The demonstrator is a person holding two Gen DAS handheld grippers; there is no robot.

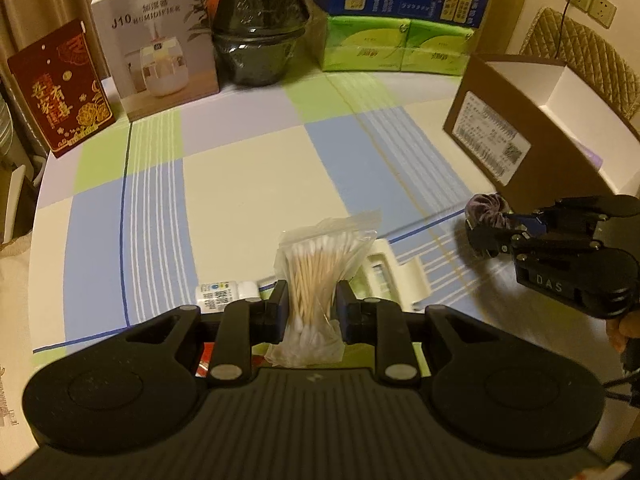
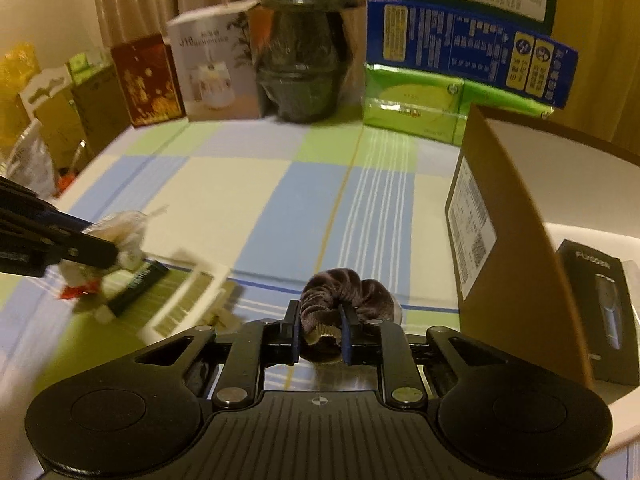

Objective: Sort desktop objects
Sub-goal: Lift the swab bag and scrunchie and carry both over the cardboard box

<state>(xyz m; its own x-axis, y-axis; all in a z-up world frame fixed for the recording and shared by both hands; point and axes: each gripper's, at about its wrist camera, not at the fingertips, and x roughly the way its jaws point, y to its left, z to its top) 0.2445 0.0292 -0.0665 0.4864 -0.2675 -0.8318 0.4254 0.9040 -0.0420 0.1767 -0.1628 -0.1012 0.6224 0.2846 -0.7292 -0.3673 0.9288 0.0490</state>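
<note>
clear plastic bag of cotton swabs point(image 1: 310, 276) sits pinched between the left gripper's point(image 1: 311, 312) jaws, lifted off the checked tablecloth point(image 1: 248, 184); right gripper point(image 2: 320, 334) clamps a brown velvet scrunchie point(image 2: 344, 292), open cardboard box point(image 2: 508, 248) just right of it.

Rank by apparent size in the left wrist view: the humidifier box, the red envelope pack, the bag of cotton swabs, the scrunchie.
1. humidifier box
2. red envelope pack and bag of cotton swabs: look alike; the bag sits much nearer, so unranked
3. scrunchie
</note>
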